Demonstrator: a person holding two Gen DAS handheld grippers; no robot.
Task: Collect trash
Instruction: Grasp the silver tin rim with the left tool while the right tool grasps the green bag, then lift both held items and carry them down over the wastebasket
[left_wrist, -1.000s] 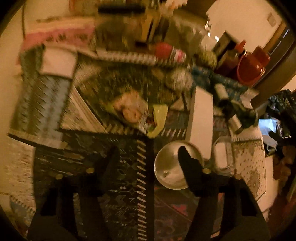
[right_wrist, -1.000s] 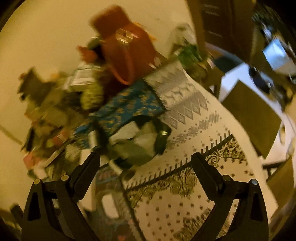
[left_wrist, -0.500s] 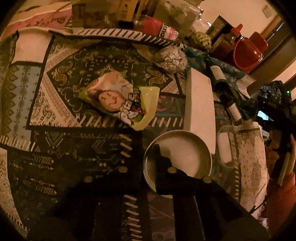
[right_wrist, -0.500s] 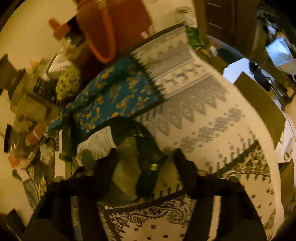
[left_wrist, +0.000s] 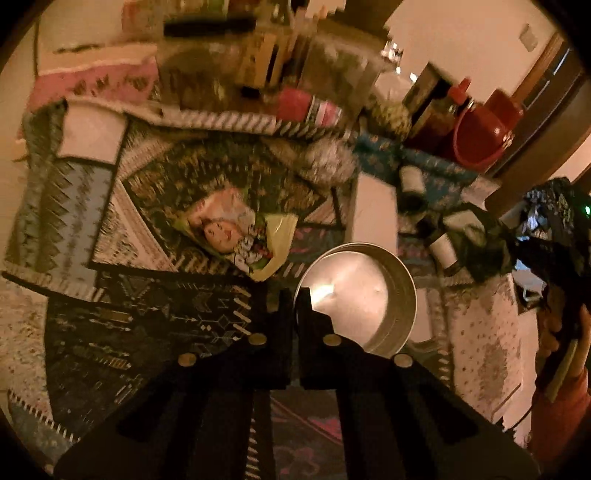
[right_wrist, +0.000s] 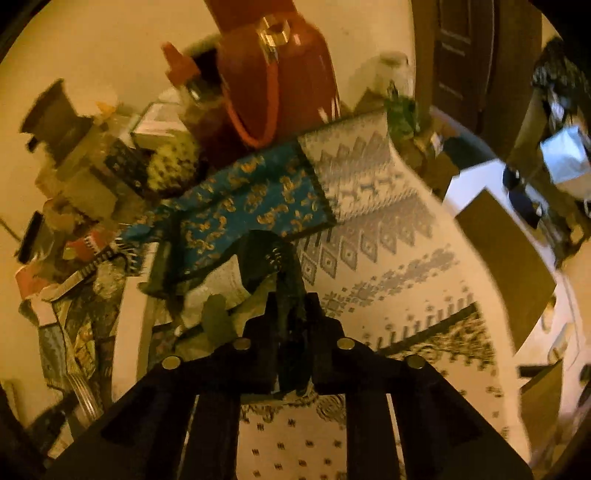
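Note:
My left gripper (left_wrist: 294, 295) is shut on the near rim of a round metal bowl (left_wrist: 362, 291), one finger inside it and one outside. A crumpled snack packet (left_wrist: 236, 236) with a cartoon face lies on the dark patterned cloth beyond, and a foil ball (left_wrist: 328, 162) sits farther back. In the right wrist view, my right gripper (right_wrist: 291, 306) is closing its jaws, with a dark crumpled wrapper (right_wrist: 273, 254) pinched between the pads. That wrapper bunches up over printed paper on the tablecloth. The same dark wrapper (left_wrist: 476, 240) shows at the right of the left wrist view.
A long white box (left_wrist: 373, 206) lies beside the bowl. A red jug (right_wrist: 280, 66), sauce bottles and jars crowd the back by the wall. A blue cloth (right_wrist: 240, 199) overlaps the pale tablecloth (right_wrist: 388, 258). A fork (right_wrist: 83, 391) lies at left. A chair back (right_wrist: 506, 254) stands beyond the table's edge.
Both grippers went from wide open to closed. The left one closed over the bowl's rim. The right one came down onto the dark wrapper and closed around it.

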